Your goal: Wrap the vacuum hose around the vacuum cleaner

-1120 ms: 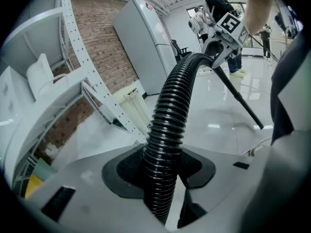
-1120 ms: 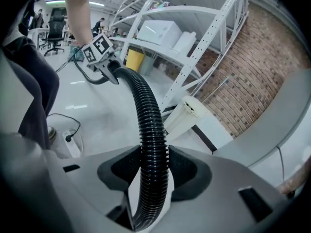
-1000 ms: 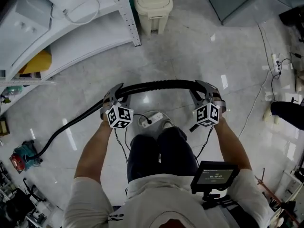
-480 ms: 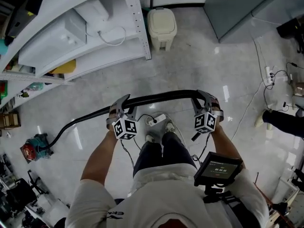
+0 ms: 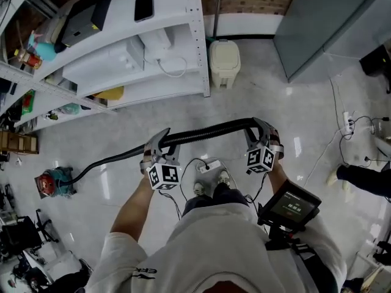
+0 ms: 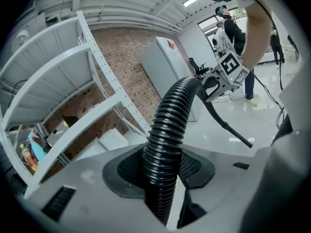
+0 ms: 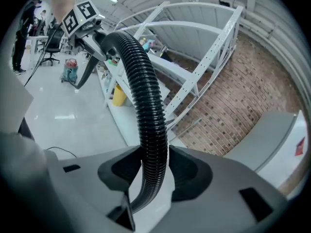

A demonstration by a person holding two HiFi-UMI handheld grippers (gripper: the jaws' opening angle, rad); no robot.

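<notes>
A black ribbed vacuum hose point(image 5: 208, 130) stretches level between my two grippers, high above the floor. My left gripper point(image 5: 157, 146) is shut on it, and from there a smooth black tube runs down and left to the small red and teal vacuum cleaner point(image 5: 54, 183) on the floor. My right gripper point(image 5: 259, 133) is shut on the hose's other end. In the left gripper view the hose point(image 6: 167, 144) passes between the pads of the left gripper point(image 6: 163, 178). The right gripper view shows the hose point(image 7: 150, 120) pinched in the right gripper point(image 7: 150, 178).
White metal shelving point(image 5: 122, 54) with boxes fills the upper left. A beige bin point(image 5: 224, 63) stands at its end, beside a grey cabinet point(image 5: 330, 23). A power strip point(image 5: 208, 166) and cables lie by my feet. Another person's shoe point(image 5: 366, 179) is at the right.
Both grippers have risen together with the hose held between them. The head view has tilted up, bringing more of the shelving and the brick wall into sight.
</notes>
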